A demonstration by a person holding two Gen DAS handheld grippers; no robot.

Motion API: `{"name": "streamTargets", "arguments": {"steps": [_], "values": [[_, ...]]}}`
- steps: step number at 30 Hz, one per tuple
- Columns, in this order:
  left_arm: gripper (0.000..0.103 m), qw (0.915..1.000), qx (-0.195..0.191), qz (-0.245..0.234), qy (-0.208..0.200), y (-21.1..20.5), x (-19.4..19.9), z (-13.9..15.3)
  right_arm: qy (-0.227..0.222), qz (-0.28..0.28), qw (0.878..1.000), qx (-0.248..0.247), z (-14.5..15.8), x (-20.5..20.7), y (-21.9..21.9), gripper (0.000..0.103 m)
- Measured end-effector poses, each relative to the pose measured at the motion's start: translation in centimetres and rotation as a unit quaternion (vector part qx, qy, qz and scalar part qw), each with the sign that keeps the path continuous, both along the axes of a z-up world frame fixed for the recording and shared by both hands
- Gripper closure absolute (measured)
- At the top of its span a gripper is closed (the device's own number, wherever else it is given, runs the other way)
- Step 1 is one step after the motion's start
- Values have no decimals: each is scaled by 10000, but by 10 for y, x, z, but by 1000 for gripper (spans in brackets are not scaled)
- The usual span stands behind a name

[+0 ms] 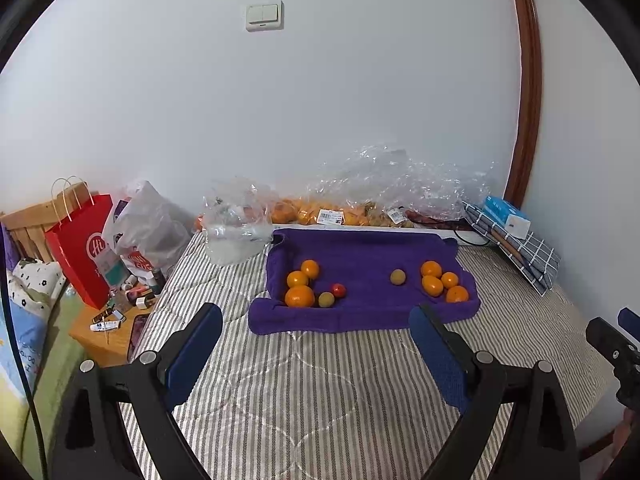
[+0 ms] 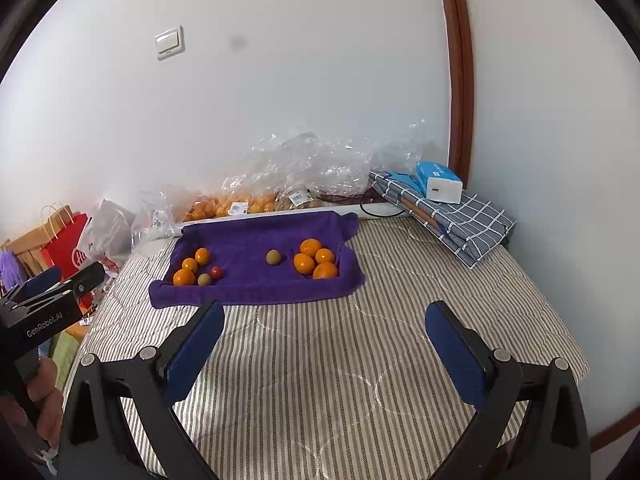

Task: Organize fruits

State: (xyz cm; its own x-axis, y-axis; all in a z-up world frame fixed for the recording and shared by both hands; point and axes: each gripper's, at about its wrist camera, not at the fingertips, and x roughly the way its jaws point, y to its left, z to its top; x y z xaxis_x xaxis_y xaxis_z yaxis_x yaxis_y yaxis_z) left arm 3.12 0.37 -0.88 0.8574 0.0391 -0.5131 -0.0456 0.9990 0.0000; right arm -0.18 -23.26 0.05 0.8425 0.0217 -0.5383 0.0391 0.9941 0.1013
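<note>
a striped mattress (image 2: 320, 360) is filling a corner of pale walls, with clutter running along the far edge. both claws are hanging over its bare near part, well short of the fruit. the left claw (image 1: 316, 344) is standing wide apart with nothing between its blue pads (image 1: 192, 352); the right claw (image 2: 324, 344) is spread just as wide and is gripping nothing either.

beyond them a purple towel (image 2: 256, 292) is lying flat on the mattress with its edges rolled up. on its left side three oranges (image 1: 301, 280), a small red fruit (image 1: 338, 290) and a greenish fruit (image 1: 326, 299) are sitting close together. a second greenish fruit (image 1: 397, 277) is lying alone near the middle, and four oranges (image 1: 442, 282) are bunching on the right.

the fruits look light, round and smooth — likely to roll on the soft towel if nudged. the oranges should take a firm squeeze across their widest part; the small red fruit seems softer, so a gentle pinch at its middle would suit it. further back, clear bags (image 1: 360, 200) are holding more oranges.
</note>
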Motion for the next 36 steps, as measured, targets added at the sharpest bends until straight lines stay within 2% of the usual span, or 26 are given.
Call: {"name": "streamTargets", "arguments": {"steps": [36], "values": [[8,10000,-7,-2,-14,-5,-3,1,9,-9,10000,54,0,1,-1,4]]}}
